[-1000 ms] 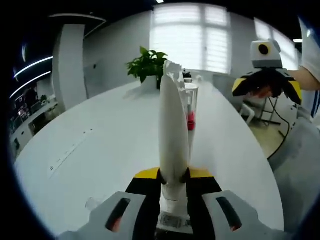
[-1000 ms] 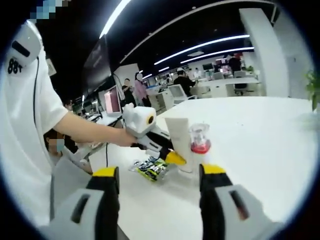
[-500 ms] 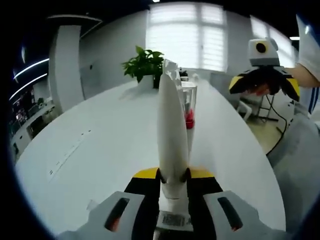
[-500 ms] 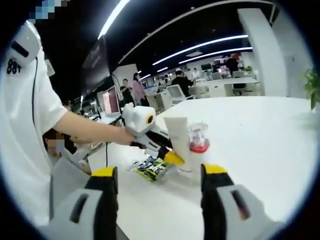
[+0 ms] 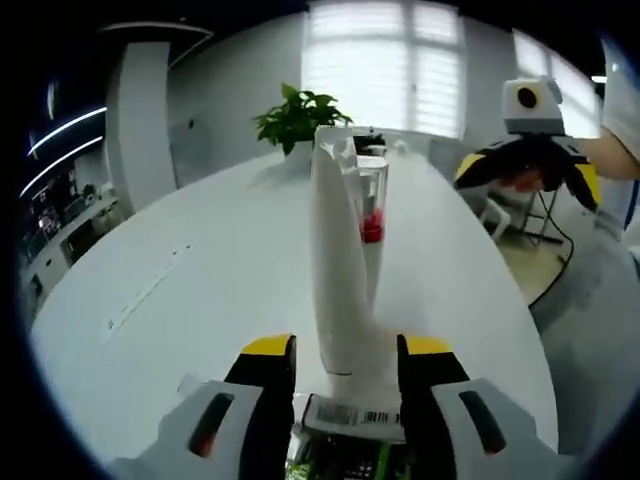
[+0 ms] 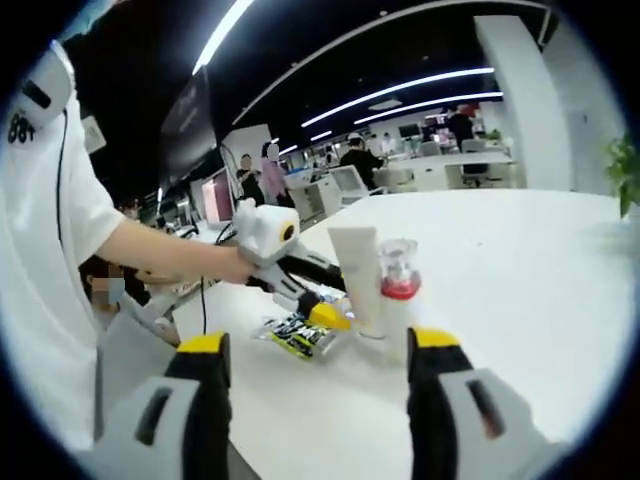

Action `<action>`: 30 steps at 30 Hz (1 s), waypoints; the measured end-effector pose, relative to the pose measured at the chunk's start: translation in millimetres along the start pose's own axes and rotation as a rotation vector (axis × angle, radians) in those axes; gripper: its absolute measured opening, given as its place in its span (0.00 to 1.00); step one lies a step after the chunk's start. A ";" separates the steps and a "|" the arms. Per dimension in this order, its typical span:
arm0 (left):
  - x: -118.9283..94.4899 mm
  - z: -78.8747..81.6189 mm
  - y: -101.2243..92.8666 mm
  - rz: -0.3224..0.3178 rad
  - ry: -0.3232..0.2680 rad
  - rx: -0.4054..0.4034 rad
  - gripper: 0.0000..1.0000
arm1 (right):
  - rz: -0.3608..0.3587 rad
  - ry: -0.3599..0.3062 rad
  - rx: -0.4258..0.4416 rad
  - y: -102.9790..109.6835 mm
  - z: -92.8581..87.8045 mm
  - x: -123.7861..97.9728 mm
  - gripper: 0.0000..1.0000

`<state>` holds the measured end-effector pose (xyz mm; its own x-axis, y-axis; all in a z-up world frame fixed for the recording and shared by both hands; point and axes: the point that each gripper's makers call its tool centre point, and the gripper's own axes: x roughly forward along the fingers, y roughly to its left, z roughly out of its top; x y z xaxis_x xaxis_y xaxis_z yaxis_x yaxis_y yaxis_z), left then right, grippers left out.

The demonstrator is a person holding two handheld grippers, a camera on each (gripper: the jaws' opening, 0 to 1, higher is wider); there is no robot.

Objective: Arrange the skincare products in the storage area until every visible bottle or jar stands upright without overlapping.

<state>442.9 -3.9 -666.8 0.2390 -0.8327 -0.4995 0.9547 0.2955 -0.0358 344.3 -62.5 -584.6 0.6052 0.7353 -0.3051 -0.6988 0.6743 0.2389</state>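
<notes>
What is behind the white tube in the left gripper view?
A clear bottle with a red band stands directly behind the white tube; the tube covers most of its left side and base. Farther back sits a potted plant on the table.

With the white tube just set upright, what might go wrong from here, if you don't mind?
The white tube stands tall and narrow between the open left gripper; brushing it while backing away may topple it. It is very close to the clear bottle, so one could knock over the other. The green sachet lies flat nearby and may get dragged.
</notes>
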 end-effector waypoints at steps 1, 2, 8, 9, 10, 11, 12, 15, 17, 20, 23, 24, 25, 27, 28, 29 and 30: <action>-2.2 -0.4 -0.3 0.005 0.001 -0.007 0.42 | -0.001 -0.001 0.001 0.1 -0.3 0.1 0.73; -6.2 -0.8 -0.8 0.014 0.001 -0.027 0.45 | -0.003 -0.003 0.006 0.3 -0.5 0.1 0.73; -26.1 -0.4 -4.4 0.060 -0.010 -0.106 0.60 | -0.019 -0.008 0.017 0.5 -2.5 -1.4 0.77; -28.8 -1.2 -4.5 0.068 -0.007 -0.115 0.61 | -0.023 -0.010 0.020 0.7 -2.9 -1.8 0.78; -31.5 -1.8 -4.8 0.076 -0.006 -0.121 0.63 | -0.026 -0.010 0.020 0.8 -3.4 -2.2 0.79; -35.5 -2.4 -5.7 0.085 -0.005 -0.128 0.65 | -0.029 -0.009 0.022 0.9 -4.1 -2.8 0.80; -39.9 -3.1 -6.3 0.097 -0.005 -0.135 0.66 | -0.030 -0.010 0.022 1.0 -4.3 -3.1 0.80; -50.5 -8.9 -6.0 0.133 0.011 -0.177 0.68 | -0.036 -0.017 0.026 2.1 -4.9 -5.7 0.82; -58.3 -12.3 -7.6 0.149 0.015 -0.219 0.73 | -0.042 -0.016 0.029 1.7 -6.0 -7.2 0.83; -69.5 -13.8 -10.1 0.169 0.000 -0.257 0.75 | -0.050 -0.010 0.029 1.1 -8.1 -9.7 0.85; -84.4 -19.5 -14.5 0.194 0.001 -0.290 0.77 | -0.054 -0.006 0.030 -0.3 -10.3 -12.4 0.86; -88.5 -21.7 -15.8 0.203 0.008 -0.299 0.77 | -0.059 -0.005 0.030 -0.5 -11.0 -13.1 0.86; -94.9 -24.5 -17.7 0.220 0.011 -0.313 0.78 | -0.062 -0.005 0.033 -1.2 -11.8 -13.6 0.87; -105.4 -28.2 -21.5 0.245 0.005 -0.346 0.80 | -0.068 -0.004 0.041 -2.6 -13.2 -14.8 0.88; -109.9 -30.0 -22.9 0.256 0.003 -0.358 0.82 | -0.070 -0.003 0.041 -2.4 -13.5 -15.1 0.89; -115.7 -32.5 -25.4 0.268 0.003 -0.375 0.83 | -0.071 -0.001 0.040 -2.2 -14.0 -15.4 0.90; -119.8 -34.2 -26.8 0.277 0.004 -0.383 0.84 | -0.072 0.002 0.040 -0.8 -14.5 -15.7 0.90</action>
<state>382.6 103.9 -635.7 0.4738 -0.6966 -0.5388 0.7209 0.6582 -0.2170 329.8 -75.7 -593.4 0.6524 0.6847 -0.3251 -0.6377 0.7276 0.2527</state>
